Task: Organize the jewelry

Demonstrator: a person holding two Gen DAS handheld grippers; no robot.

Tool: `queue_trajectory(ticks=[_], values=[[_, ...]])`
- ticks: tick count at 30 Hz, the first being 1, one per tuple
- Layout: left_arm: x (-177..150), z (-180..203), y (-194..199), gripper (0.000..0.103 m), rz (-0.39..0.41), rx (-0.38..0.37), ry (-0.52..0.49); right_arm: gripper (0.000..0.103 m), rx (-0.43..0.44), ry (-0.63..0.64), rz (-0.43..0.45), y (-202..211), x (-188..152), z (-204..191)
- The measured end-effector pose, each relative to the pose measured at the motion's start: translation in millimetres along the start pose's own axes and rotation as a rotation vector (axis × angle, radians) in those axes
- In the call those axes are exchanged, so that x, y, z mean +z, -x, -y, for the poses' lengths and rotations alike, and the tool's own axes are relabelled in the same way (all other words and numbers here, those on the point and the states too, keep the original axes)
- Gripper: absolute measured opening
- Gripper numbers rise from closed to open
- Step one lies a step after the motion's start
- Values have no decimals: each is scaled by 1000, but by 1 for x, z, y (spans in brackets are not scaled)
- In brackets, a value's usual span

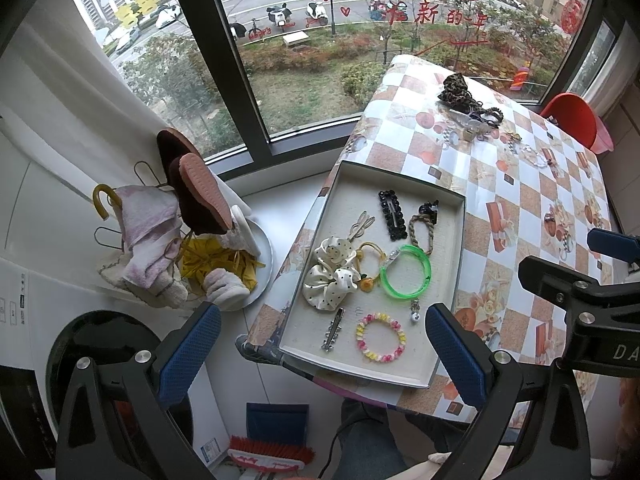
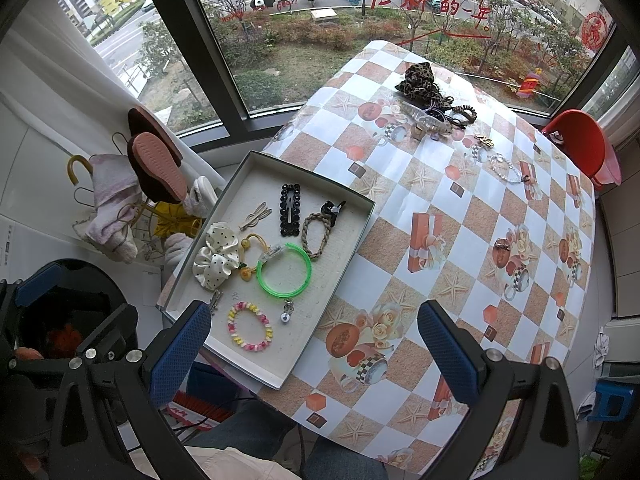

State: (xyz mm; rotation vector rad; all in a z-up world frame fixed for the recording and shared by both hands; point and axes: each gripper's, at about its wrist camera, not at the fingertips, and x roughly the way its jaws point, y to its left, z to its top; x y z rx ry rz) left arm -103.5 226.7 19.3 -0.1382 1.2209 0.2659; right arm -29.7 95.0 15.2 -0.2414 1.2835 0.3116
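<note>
Checkered orange-and-white oilcloth covers the counter [image 2: 460, 216], where a shallow grey cardboard tray [image 2: 224, 196] sits at the near left corner. Inside it lie a cream polka-dot scrunchie [image 2: 216, 254], a translucent green bangle [image 2: 285, 269], a black beaded snap clip [image 2: 289, 210], a braided tan hair tie [image 2: 318, 236], a pastel pink-and-yellow bead bracelet [image 2: 250, 330] and a silver clip [image 1: 333, 329]. Near the far edge of the counter are a leopard-print scrunchie [image 2: 420, 80] and a clear bead bracelet [image 2: 506, 168], well apart from the tray. Both the left gripper [image 1: 324, 354] and the right gripper [image 2: 314, 350] hover with blue-padded fingers [image 2: 180, 354] spread wide, holding nothing.
</note>
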Motion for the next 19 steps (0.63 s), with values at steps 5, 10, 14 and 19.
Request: queue_trajectory(ticks=[5,10,14,19], values=[[0,-1,-1,103,-2,3,-1,103,1,2,0,0,0,1],[0,-1,-1,103,-2,2,2,103,2,0,-1,0,0,0],[-1,-2,-1,103,0,-4,5,103,1,0,0,0,0,1],[-1,-2,-1,103,-1,-3,3,103,2,1,0,0,0,1]])
